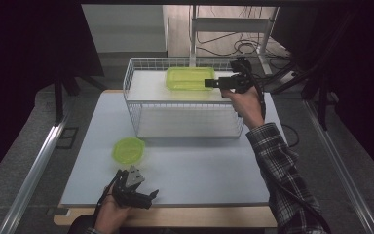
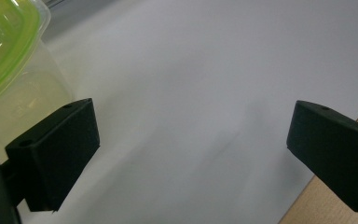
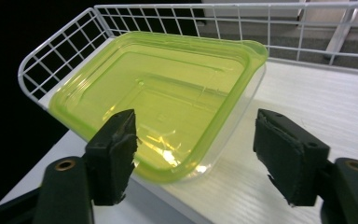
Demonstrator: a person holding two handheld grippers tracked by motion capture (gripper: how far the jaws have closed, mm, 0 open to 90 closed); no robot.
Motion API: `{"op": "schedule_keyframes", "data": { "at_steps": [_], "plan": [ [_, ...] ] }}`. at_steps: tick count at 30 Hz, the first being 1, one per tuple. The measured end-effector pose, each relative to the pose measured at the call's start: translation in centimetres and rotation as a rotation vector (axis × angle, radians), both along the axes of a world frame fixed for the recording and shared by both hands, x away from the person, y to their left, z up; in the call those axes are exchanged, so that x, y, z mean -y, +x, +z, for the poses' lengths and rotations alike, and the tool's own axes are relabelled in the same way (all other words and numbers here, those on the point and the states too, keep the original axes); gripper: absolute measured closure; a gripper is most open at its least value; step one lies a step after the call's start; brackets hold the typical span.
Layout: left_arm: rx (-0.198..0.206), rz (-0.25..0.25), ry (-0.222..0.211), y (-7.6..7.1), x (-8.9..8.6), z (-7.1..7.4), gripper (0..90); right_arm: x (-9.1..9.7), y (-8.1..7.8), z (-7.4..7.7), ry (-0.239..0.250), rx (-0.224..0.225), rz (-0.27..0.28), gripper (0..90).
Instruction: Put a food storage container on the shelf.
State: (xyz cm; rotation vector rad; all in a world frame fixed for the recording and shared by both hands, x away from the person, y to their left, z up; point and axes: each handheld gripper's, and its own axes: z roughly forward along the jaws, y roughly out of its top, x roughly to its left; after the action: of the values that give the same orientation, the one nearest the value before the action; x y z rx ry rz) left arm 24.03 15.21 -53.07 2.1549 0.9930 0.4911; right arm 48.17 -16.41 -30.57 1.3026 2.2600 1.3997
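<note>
A rectangular container of clear plastic with a translucent green lid point(image 1: 190, 78) is seen on the upper white shelf of a white wire rack point(image 1: 132, 100), which stands toward the far side of the pale grey worktop point(image 1: 199, 170). In the right gripper view the same container point(image 3: 163, 98) is seen close to the wire corner of the rack point(image 3: 51, 56), lying slightly tilted on the white shelf board.

The right tongs point(image 1: 209, 83) are held level at the shelf's right end, pointed at the container's near edge. In the right gripper view these tongs point(image 3: 196, 154) are seen with the jaws standing apart: one corner of the lidded container lies between them, the left pad is just beside or against the lid's rim, and the right pad is kept well clear of the container wall. Nothing is clamped.

A small round clear container with a green lid point(image 1: 129, 150) is set on the worktop near its left front part. The left tongs point(image 1: 152, 195) are rested low at the worktop's front edge, just in front of that round container. In the left gripper view the jaws of these tongs point(image 2: 191, 144) are spread wide over bare worktop, with the round container point(image 2: 14, 70) at the upper left, beside the left jaw.
</note>
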Motion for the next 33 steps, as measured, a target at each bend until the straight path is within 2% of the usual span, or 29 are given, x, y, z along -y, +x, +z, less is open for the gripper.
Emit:
{"op": "schedule_keyframes", "data": {
  "at_steps": [7,12,16,21,24,29,33],
  "plan": [
    [0.008,0.023,-0.050,0.0,-0.4,0.2,2.3,1.2,-2.2,-0.1,-0.049,0.061,0.050,16.4],
    [-0.015,0.043,-0.090,0.2,-0.7,0.3,2.5,2.0,-4.0,-1.4,-0.057,0.066,0.090,11.0],
    [-0.004,0.046,-0.100,0.2,-0.8,0.3,2.4,2.5,-5.5,-2.7,-0.068,0.068,0.116,9.6],
    [0.014,0.038,-0.072,0.1,-0.8,0.3,2.5,3.0,-7.3,-4.4,-0.066,0.068,0.147,8.1],
    [0.017,0.034,-0.069,0.1,-0.8,0.3,2.5,3.3,-8.2,-5.3,-0.077,0.077,0.161,7.2],
    [0.014,0.039,-0.058,0.2,-0.9,0.3,2.5,3.8,-9.4,-6.3,-0.060,0.075,0.175,6.0],
    [0.013,0.039,-0.057,0.2,-1.1,0.3,2.5,4.2,-10.3,-7.2,-0.074,0.088,0.186,5.2]
  ]
}}
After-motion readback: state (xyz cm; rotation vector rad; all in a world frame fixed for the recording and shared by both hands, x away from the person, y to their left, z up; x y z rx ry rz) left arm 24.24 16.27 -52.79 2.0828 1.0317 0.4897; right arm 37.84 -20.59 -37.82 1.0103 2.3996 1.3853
